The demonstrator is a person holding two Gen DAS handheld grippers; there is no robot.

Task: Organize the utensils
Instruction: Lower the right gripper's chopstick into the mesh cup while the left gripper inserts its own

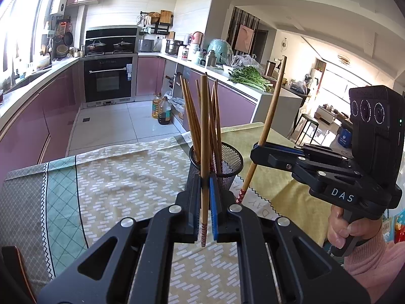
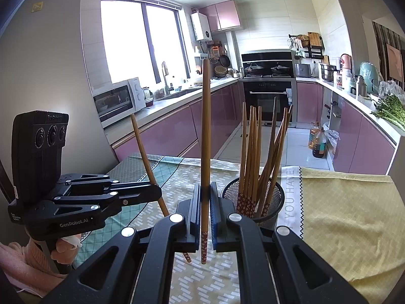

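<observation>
Holding one chopstick (image 1: 204, 136) upright in my left fingers (image 1: 205, 190) and another (image 2: 205, 136) upright in my right fingers (image 2: 205, 197), I judge the mesh holder (image 2: 253, 197) on the bench (image 2: 341, 202) lies just right of my right stick, nearer it.

we are looking at smooth, matt wooden chopsticks (image 2: 255, 152) with patterned red tips, standing in a black wire-mesh metal holder (image 2: 253, 197). the tablecloth (image 1: 121, 177) is showing as soft printed cloth, slightly creased. the left gripper (image 1: 205, 202) and right gripper (image 2: 205, 210) are looking like matt black plastic with shiny metal pins and blue ribbed pads. the cabinet fronts (image 2: 177, 131) are gleaming glossy pink.
</observation>
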